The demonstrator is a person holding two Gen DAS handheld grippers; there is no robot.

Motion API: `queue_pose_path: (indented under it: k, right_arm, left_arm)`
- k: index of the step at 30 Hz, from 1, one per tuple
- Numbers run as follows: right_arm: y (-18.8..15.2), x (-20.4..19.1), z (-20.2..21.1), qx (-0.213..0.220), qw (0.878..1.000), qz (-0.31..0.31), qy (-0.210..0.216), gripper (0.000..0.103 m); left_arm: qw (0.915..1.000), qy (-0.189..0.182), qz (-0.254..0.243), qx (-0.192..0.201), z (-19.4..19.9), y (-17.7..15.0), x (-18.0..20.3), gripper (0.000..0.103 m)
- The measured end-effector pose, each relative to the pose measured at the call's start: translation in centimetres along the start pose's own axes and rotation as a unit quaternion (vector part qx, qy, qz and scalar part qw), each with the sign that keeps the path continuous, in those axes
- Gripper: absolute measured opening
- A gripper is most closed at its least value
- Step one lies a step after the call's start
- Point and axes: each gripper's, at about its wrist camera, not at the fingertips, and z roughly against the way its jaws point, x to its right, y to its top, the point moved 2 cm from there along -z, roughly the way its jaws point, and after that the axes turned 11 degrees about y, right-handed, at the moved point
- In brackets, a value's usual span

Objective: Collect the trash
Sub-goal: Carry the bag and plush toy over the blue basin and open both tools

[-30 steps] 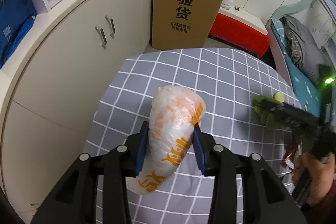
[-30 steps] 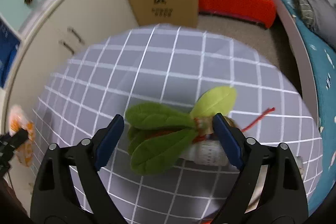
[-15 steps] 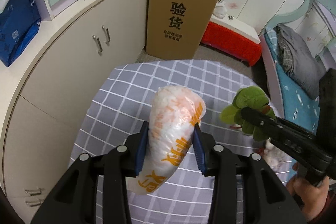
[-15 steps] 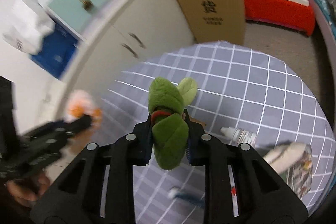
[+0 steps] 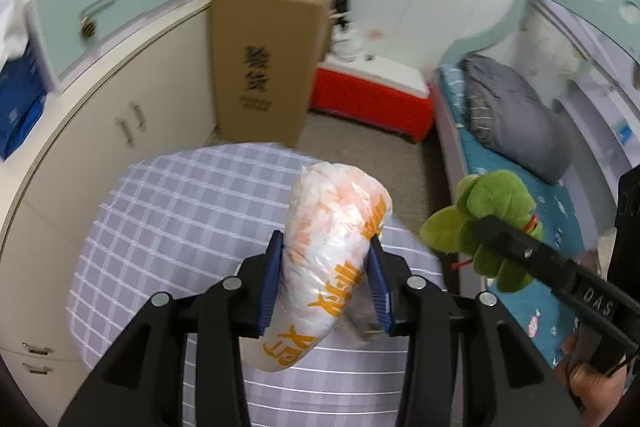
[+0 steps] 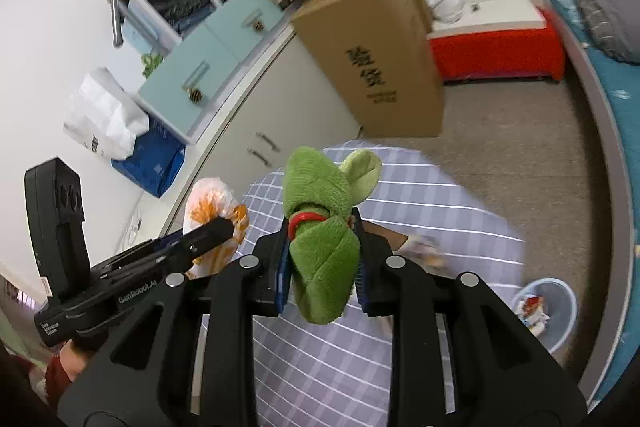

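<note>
Both pickups look done: the left hand-held gripper [image 5: 326,291] pinches a crumpled plastic bag [image 5: 334,255], the right hand-held gripper [image 6: 320,267] a green plush leaf toy [image 6: 324,223] — both above the checked surface [image 6: 440,195]; dropping them into the blue bin [image 6: 560,307] remains, with some litter [image 6: 420,247] left

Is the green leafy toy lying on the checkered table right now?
No, the green leafy toy is pinched between the fingers of the right gripper and held up above the checkered table.
</note>
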Motion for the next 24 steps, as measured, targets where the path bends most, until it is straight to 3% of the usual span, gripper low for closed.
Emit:
queue_pose_path:
  k: [6,14,24]
  right_arm:
    - [-1.9,3.6,9.4,0.041,0.999,-0.011,-0.031,0.027]
    - [-4.2,7.6,17.8,0.087,0.991,-0.031,-0.095,0.027]
    - [-6.3,11.6,22.6,0.110,0.980,-0.053,-0.154,0.030]
  left_arm:
    - [0.9971,-0.035,-0.061,0.029,3.3,-1.7,10.4,0.039]
    - [0.9862,-0.086,-0.136,0.040,5.1,-4.6,22.1,0.040]
    - [0.9725,-0.111,-0.201,0.038,5.4,-6.3,30.2,0.040]
